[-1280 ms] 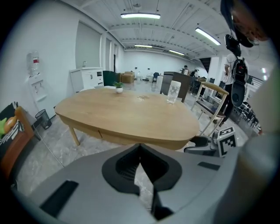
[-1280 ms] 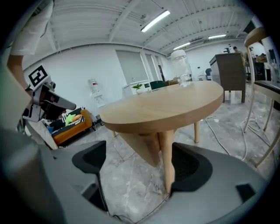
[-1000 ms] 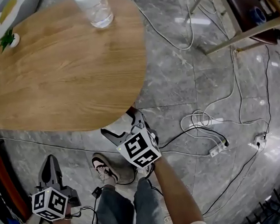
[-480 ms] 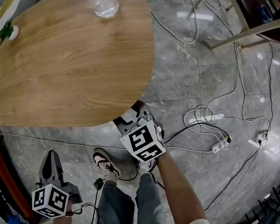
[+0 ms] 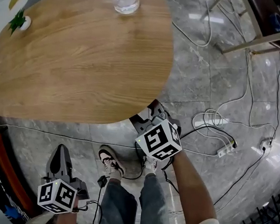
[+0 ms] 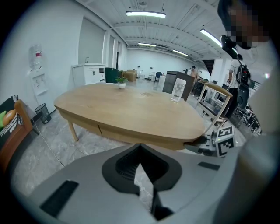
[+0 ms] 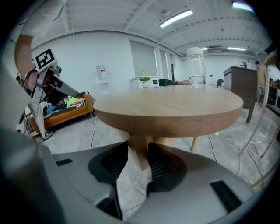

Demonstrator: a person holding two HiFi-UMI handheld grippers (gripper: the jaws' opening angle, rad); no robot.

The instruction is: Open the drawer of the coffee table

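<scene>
The bench [image 5: 81, 54] is a low coffee table with a rounded top of pale, grained wood and a thick edge band. A short vertical seam [image 6: 99, 129] cuts that band.

The right gripper [image 7: 139, 146] reaches under the bench's near edge. Its jaws have just been closing, and they now grip a pale wooden piece [image 7: 141, 155] that hangs below the edge. Both dark pads touch it. I cannot tell whether this piece belongs to the drawer. The top spreads above and beyond these jaws, with a clear bottle [image 7: 195, 70] on its far side.

The left gripper [image 6: 140, 146] has its jaws closed tip to tip and empty. The bench lies ahead of them, well apart.
</scene>
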